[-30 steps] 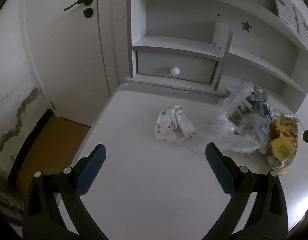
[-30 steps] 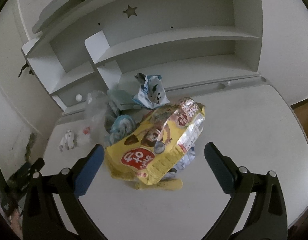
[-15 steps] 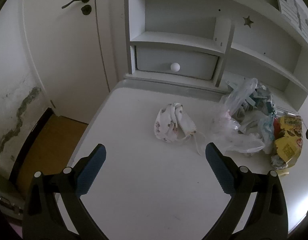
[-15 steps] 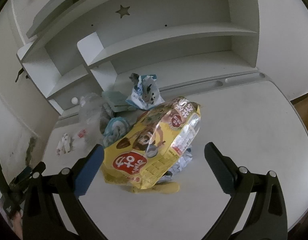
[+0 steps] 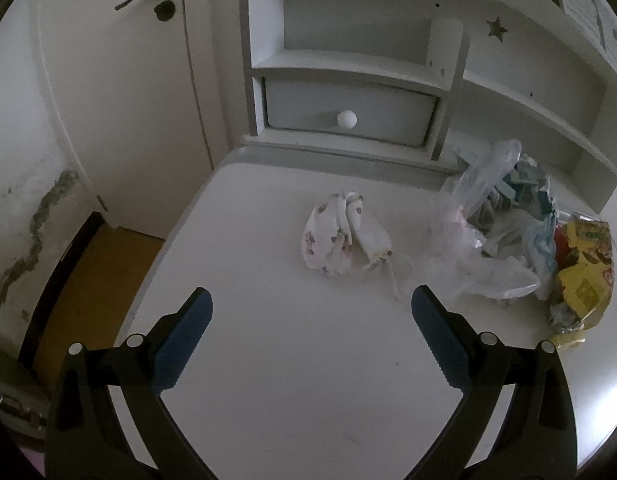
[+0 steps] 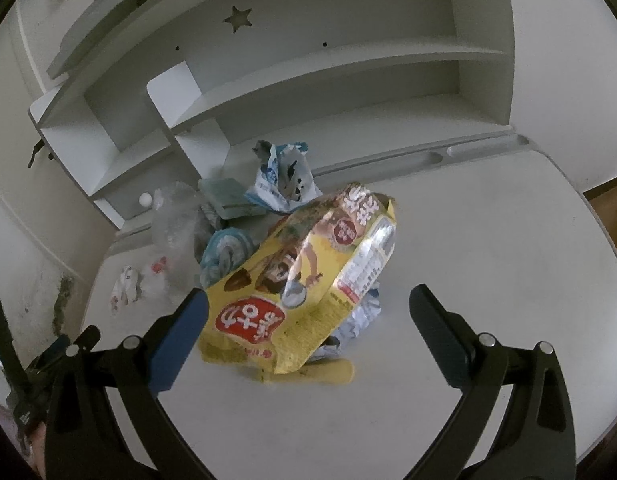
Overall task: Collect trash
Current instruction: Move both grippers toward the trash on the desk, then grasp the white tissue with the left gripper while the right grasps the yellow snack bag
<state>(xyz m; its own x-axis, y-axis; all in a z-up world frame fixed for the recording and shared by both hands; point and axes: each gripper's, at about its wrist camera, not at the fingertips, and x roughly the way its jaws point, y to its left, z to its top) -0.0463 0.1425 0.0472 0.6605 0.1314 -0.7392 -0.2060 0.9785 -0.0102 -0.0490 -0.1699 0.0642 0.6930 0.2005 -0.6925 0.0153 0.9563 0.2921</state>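
White desk (image 5: 308, 380) under shelves (image 5: 348, 68), door (image 5: 108, 80) at left (wall stained); trash (image 6: 300, 272) heaped; both grippers (image 5: 311, 308) (image 6: 308, 308) gape wide, empty

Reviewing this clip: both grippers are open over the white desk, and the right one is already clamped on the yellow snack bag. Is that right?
Not quite. The right gripper is open like the left gripper, but it holds nothing. The right wrist view shows its jaws spread wide either side of the yellow snack bag, which lies on the white desk unclamped.
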